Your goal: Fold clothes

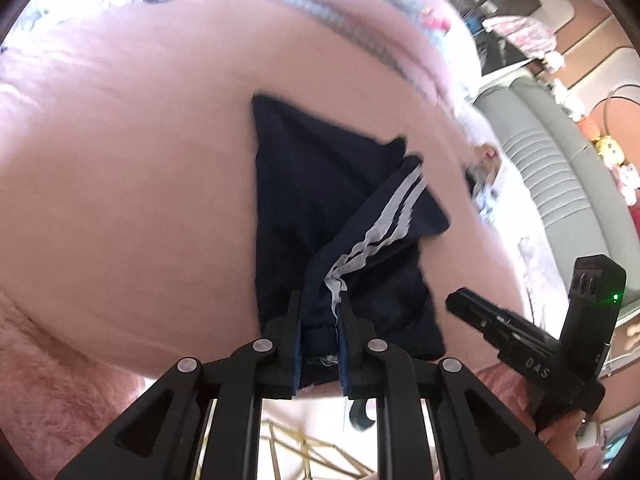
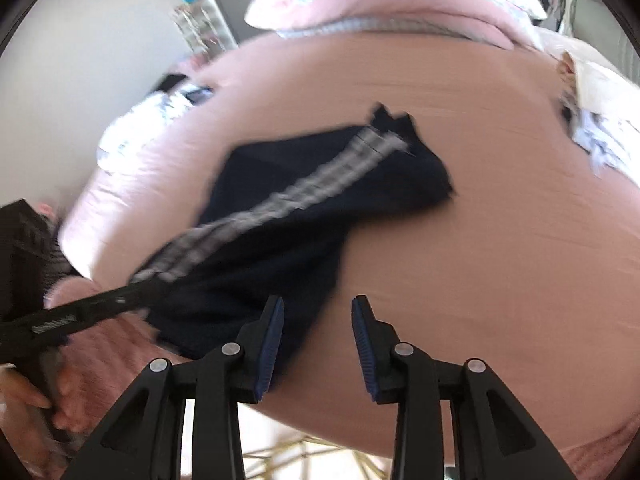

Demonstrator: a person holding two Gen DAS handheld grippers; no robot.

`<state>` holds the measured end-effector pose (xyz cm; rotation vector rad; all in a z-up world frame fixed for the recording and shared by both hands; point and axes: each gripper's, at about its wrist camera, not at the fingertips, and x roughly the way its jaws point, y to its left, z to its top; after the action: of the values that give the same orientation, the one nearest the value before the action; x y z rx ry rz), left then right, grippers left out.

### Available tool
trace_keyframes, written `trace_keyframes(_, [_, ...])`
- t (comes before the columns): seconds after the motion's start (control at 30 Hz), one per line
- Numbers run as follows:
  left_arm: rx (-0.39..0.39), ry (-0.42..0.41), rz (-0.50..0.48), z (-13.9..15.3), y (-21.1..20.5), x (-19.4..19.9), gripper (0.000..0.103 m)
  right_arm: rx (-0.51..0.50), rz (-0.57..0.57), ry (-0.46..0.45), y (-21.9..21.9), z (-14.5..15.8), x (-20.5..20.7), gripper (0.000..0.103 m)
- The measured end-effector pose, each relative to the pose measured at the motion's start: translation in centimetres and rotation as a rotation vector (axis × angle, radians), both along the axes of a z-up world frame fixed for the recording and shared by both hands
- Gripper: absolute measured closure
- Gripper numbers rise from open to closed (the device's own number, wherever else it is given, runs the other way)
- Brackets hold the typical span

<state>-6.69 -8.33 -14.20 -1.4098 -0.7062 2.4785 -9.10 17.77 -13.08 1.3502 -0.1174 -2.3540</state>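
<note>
From the left wrist view, the left tongs (image 1: pixel 320 312) are clamped on a bunched end of the dark navy garment (image 1: pixel 304 184), right where its white side stripes (image 1: pixel 384 220) gather. The rest of the garment lies partly doubled on the pink bed (image 1: pixel 120 160), one striped flap turned over the flat panel beneath. The right tongs (image 1: pixel 472 308) show at the lower right, close beside the cloth; from here I cannot tell how their jaws stand.

The right wrist view is smeared by motion. The right tongs (image 2: pixel 318 332) stand apart with nothing between the pads, over the garment's (image 2: pixel 320 200) near edge. The left tongs (image 2: pixel 136 292) reach in from the left, at the striped end.

The risk, as I judge it: only one end is held, so a pull could drag the whole piece across the smooth sheet and undo the fold. The pinch is narrow and the fabric bunched, so it could slip free or crease crookedly.
</note>
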Motion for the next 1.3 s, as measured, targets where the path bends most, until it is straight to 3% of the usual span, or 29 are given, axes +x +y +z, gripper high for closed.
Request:
trace_keyframes(0.1, [-0.066, -0.084, -0.009, -1.1, 0.5, -0.8, 0.09, 0.019, 0.055, -0.014, -3.3, -0.7, -0.3, 0.069])
trace_keyframes(0.17, [-0.037, -0.188, -0.011, -3.2, 0.2, -1.0, 0.087, 0.134, 0.074, -0.066, -4.5, -2.8, -0.4, 0.069])
trace_keyframes(0.2, [-0.005, -0.189, -0.002, -3.6, -0.3, -0.6, 0.085, 0.187, 0.075, -0.091, -4.7, -3.9, -0.4, 0.069])
trace_keyframes(0.33, [0.048, -0.19, 0.014, -3.2, -1.3, -0.4, 0.085, 0.151, 0.057, -0.108, -3.0, -3.6, -0.4, 0.07])
trace_keyframes(0.43, [0.034, -0.18, 0.054, -2.3, -1.9, 0.2, 0.077, 0.198, 0.01, -0.079, -1.8, -3.1, -0.3, 0.07])
trace_keyframes(0.53, [0.001, -0.104, 0.104, 0.0, -1.1, 0.9, 0.077, 0.128, -0.044, -0.072, -0.1, -2.2, -0.3, 0.069])
trace_keyframes(0.7, [-0.096, -0.037, 0.016, 1.6, 2.0, 0.8, 0.077, 0.014, -0.031, -0.018, -0.9, -0.2, 0.4, 0.067])
trace_keyframes(0.77, [-0.097, -0.041, -0.026, 1.1, 2.6, 0.8, 0.077, 0.018, 0.01, -0.008, -2.8, -0.1, 0.7, 0.067])
trace_keyframes(0.9, [-0.062, -0.101, -0.072, -1.0, 1.7, 2.0, 0.077, 0.141, 0.063, -0.071, -5.5, -2.7, 0.4, 0.067])
trace_keyframes(1.03, [-0.015, -0.142, -0.05, -1.8, 0.4, 2.2, 0.084, 0.112, 0.047, -0.097, -3.8, -2.9, 0.4, 0.07])
trace_keyframes(1.17, [-0.078, -0.161, -0.036, -1.3, 0.5, 2.4, 0.085, 0.12, -0.004, -0.119, -1.7, -2.8, 0.7, 0.07])
trace_keyframes(1.3, [-0.044, -0.113, -0.064, 0.4, 1.5, 0.5, 0.084, 0.014, -0.086, -0.118, 0.8, -2.4, 0.3, 0.07])
